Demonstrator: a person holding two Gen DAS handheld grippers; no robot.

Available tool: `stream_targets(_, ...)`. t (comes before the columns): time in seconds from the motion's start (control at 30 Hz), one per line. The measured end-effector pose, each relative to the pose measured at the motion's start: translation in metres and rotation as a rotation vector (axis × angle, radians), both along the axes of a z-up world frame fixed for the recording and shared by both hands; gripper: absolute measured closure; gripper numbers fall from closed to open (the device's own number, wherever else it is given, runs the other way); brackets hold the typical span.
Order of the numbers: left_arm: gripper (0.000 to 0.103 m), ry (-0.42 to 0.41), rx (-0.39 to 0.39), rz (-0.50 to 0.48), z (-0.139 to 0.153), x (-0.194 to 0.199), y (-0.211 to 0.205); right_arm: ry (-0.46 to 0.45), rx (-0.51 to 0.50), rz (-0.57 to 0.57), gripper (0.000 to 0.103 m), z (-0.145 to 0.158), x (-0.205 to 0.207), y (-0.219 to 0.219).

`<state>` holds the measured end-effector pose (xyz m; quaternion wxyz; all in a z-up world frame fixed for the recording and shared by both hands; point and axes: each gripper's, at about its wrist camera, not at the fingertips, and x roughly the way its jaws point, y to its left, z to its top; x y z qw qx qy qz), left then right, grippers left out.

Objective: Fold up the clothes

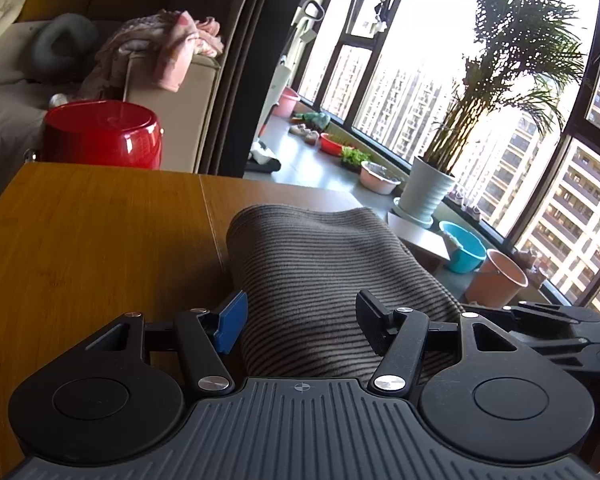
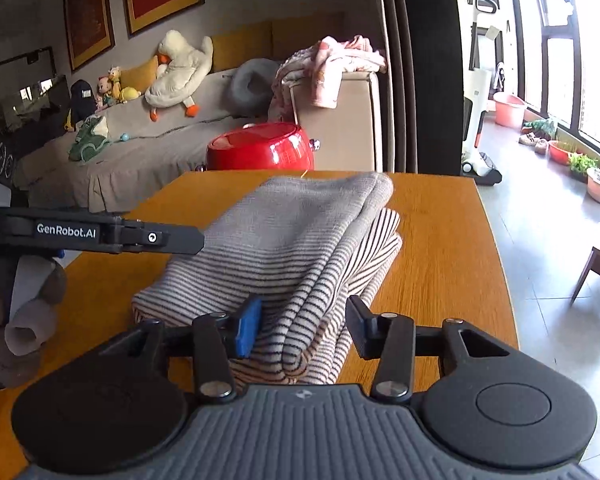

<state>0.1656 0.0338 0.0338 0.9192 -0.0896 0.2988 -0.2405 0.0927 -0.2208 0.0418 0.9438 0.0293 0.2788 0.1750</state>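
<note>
A striped grey and cream garment [image 2: 296, 248] lies folded in a thick stack on the wooden table [image 2: 452, 264]. My right gripper [image 2: 304, 328] is open, its fingers either side of the stack's near edge. From the left wrist view the same garment [image 1: 320, 276] looks dark and ribbed, and my left gripper [image 1: 300, 320] is open above its near end. The left gripper [image 2: 100, 234] also shows in the right wrist view as a black bar reaching in from the left. The right gripper's body [image 1: 560, 328] shows at the right edge of the left wrist view.
A red round stool [image 2: 260, 146] stands just past the table's far edge, with a sofa [image 2: 148, 136] behind it. To the right are a tall window [image 1: 500, 100], a potted palm [image 1: 428, 192] and plastic basins [image 1: 464, 246] on the floor. A hand [image 2: 24, 312] shows at the left.
</note>
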Motion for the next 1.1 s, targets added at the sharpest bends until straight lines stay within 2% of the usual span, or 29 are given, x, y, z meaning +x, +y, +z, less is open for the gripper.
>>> stream_targets(0.17,0.04,0.014,0.043,-0.029,-0.011,0.002,-0.011,-0.101,0.055,-0.041,0.058,0.027,0.004,-0.01)
stream_targets(0.27,0.04,0.015,0.052,-0.029,-0.014,0.002,-0.012,-0.059,0.047,-0.048,0.058,0.017,0.025,-0.002)
stream_targets(0.33,0.04,0.021,0.05,-0.032,-0.014,0.002,-0.011,0.02,-0.017,-0.065,0.058,-0.006,0.043,0.008)
stream_targets(0.37,0.04,0.023,0.051,-0.033,-0.014,0.002,-0.01,0.029,-0.029,-0.066,0.055,-0.011,0.045,0.01)
stream_targets(0.4,0.04,0.022,0.053,-0.035,-0.015,0.002,-0.01,0.025,-0.033,-0.064,0.052,-0.011,0.046,0.01)
stream_targets(0.63,0.038,0.019,0.045,-0.038,-0.017,0.001,-0.009,0.005,-0.062,-0.051,0.051,-0.01,0.048,0.01)
stream_targets(0.8,0.038,0.02,0.047,-0.038,-0.017,0.0,-0.009,-0.004,0.026,-0.068,0.05,0.009,0.056,0.007)
stream_targets(0.83,0.037,0.02,0.047,-0.038,-0.017,0.0,-0.009,-0.008,0.05,-0.076,0.048,0.013,0.062,0.006)
stream_targets(0.9,0.037,0.021,0.047,-0.038,-0.017,0.0,-0.009,-0.006,0.086,-0.089,0.034,0.019,0.075,0.006)
stream_targets(1.0,0.036,0.024,0.044,-0.039,-0.017,0.0,-0.008,0.075,0.082,-0.122,0.032,0.005,0.102,0.009)
stream_targets(1.03,0.036,0.025,0.043,-0.039,-0.018,0.0,-0.007,0.113,0.09,-0.129,0.035,-0.003,0.11,0.009)
stream_targets(1.1,0.036,0.028,0.041,-0.039,-0.018,0.0,-0.006,0.119,0.1,-0.115,0.063,-0.008,0.112,0.011)
